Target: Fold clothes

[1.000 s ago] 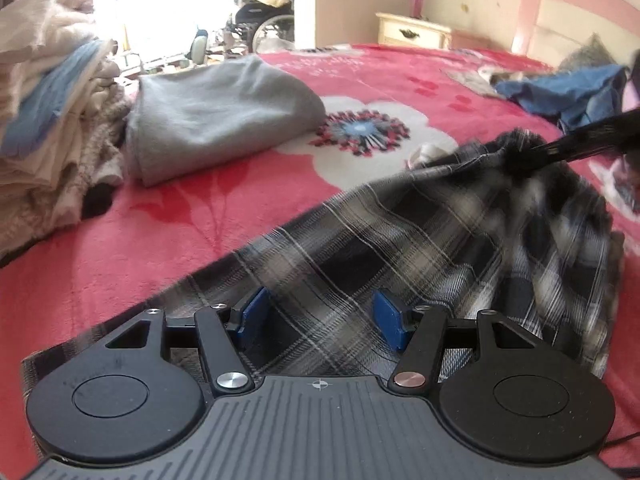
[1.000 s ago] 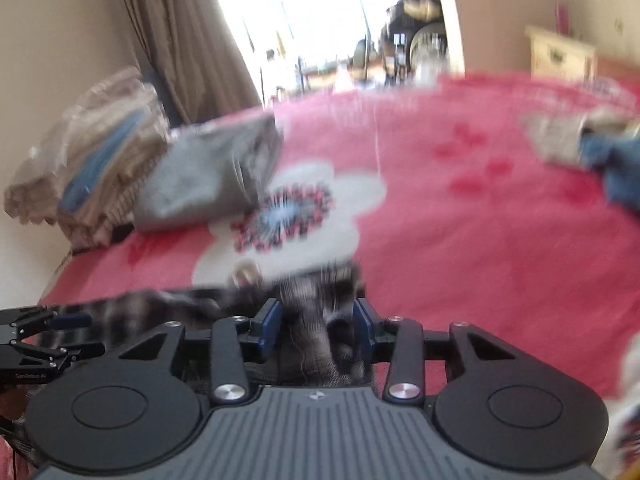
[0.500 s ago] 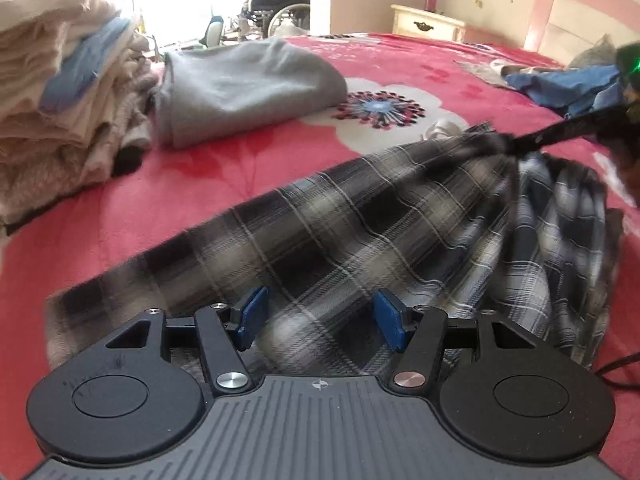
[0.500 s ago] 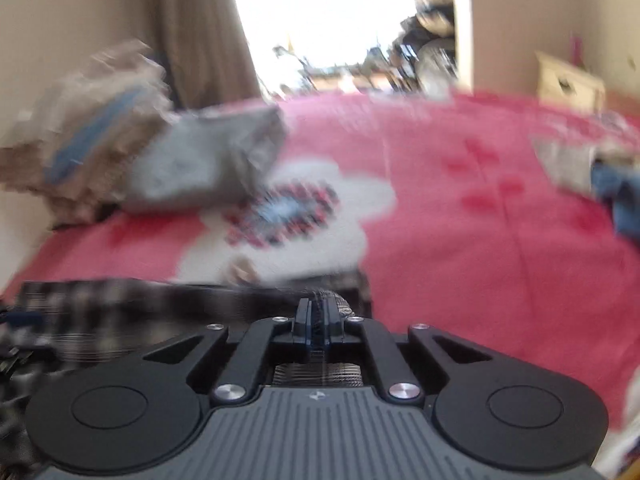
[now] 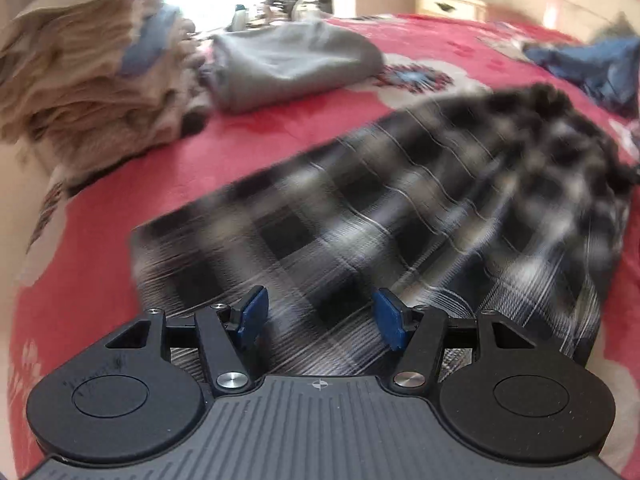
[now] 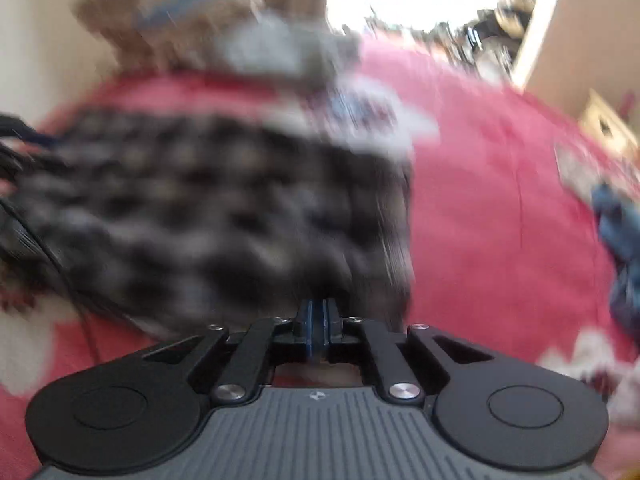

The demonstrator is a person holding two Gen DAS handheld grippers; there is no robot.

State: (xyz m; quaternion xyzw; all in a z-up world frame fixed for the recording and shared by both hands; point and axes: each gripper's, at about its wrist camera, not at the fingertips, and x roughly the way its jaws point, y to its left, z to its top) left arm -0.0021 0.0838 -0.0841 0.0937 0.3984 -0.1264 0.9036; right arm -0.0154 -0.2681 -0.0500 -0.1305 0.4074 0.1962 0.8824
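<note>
A black-and-white plaid garment [image 5: 400, 208] lies spread across the red floral blanket [image 5: 120, 184], blurred by motion. My left gripper [image 5: 320, 312] stands open just over the garment's near edge. Its blue pads [image 5: 252, 312] are apart, with plaid cloth showing between and below them. In the right wrist view my right gripper [image 6: 318, 320] is shut, its blue pads pressed together on the edge of the plaid garment [image 6: 200, 208]. The garment fans out ahead and to the left of the right gripper. That view is heavily blurred.
A tall stack of folded beige clothes [image 5: 88, 72] stands at the far left of the bed. A folded grey garment [image 5: 292, 60] lies beside it. Crumpled blue clothes [image 5: 592, 64] lie at the far right. A cream nightstand [image 5: 448, 2] stands beyond the bed.
My right gripper closed on the plaid cloth, then swung and rolled with it. The cloth's left end has slid into the left wrist view as that hand moved across the bed.
</note>
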